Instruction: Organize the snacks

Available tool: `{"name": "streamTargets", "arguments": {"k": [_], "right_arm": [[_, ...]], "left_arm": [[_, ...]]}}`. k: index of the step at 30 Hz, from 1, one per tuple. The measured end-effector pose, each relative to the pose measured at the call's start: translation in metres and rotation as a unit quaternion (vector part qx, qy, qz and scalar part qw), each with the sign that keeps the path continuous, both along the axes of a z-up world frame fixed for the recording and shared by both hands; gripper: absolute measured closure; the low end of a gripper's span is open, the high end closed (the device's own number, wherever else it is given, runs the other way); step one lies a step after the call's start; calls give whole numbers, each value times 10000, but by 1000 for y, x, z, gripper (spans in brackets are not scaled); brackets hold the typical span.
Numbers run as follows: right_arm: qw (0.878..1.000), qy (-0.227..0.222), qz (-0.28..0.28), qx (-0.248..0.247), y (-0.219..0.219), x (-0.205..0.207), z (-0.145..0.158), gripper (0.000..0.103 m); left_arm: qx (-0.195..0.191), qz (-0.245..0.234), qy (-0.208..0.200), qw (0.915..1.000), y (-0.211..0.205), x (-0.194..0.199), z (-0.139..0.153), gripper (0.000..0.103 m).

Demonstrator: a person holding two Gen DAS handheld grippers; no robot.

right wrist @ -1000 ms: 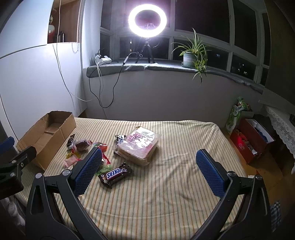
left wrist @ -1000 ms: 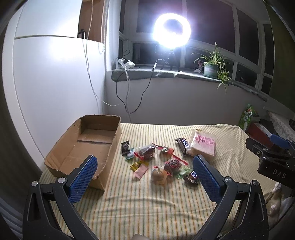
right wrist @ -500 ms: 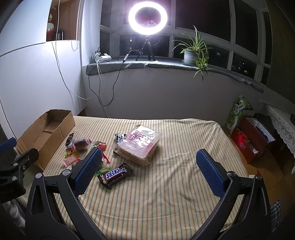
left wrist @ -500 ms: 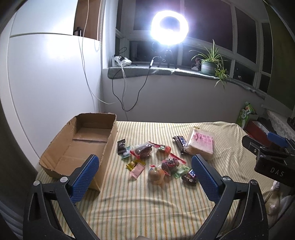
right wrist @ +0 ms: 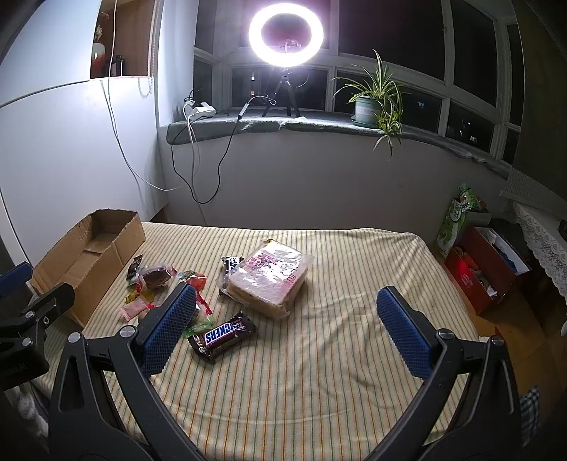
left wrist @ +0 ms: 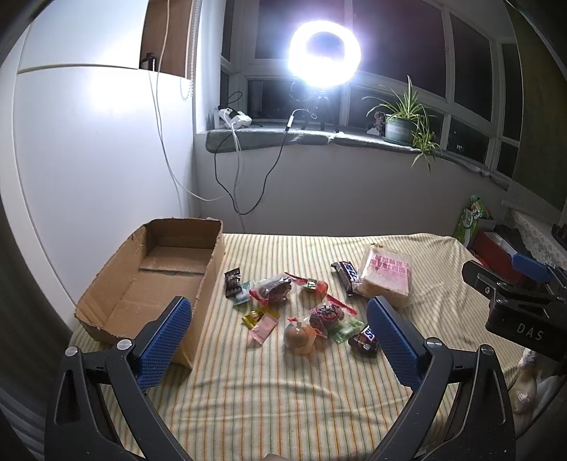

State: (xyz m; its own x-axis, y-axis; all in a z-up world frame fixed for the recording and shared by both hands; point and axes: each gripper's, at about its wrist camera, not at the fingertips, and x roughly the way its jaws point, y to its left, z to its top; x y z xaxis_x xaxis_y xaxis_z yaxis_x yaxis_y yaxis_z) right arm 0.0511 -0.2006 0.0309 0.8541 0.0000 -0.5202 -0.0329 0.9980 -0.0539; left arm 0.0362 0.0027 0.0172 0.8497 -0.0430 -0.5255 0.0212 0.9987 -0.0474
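A striped bedspread (right wrist: 319,372) under a ring light (right wrist: 285,34) carries my snacks (left wrist: 301,308), scattered just right of the open box (left wrist: 152,280). My left gripper (left wrist: 280,340) and right gripper (right wrist: 287,326) both hang above the spread, spread wide and holding nothing.

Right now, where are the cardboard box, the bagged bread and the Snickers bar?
cardboard box (left wrist: 166,280), left wrist view, inside floor.
bagged bread (right wrist: 271,280), right wrist view, top face of the bag.
Snickers bar (right wrist: 222,335), right wrist view, printed logo.
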Motion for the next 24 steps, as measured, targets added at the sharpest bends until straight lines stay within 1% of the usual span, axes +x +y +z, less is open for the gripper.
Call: {"name": "streamTargets", "arguments": {"k": [5, 18, 24], "right_arm": [[10000, 16, 3, -8, 1, 1, -1, 0], [10000, 41, 75, -50, 3, 4, -6, 0], [9999, 81, 104, -65, 4, 6, -8, 0]], "left_arm": [[-2, -10, 13, 10000, 0, 1, -1, 4], [-21, -45, 81, 10000, 0, 4, -6, 11], [-36, -69, 104, 9999, 1, 6, -8, 12]]}}
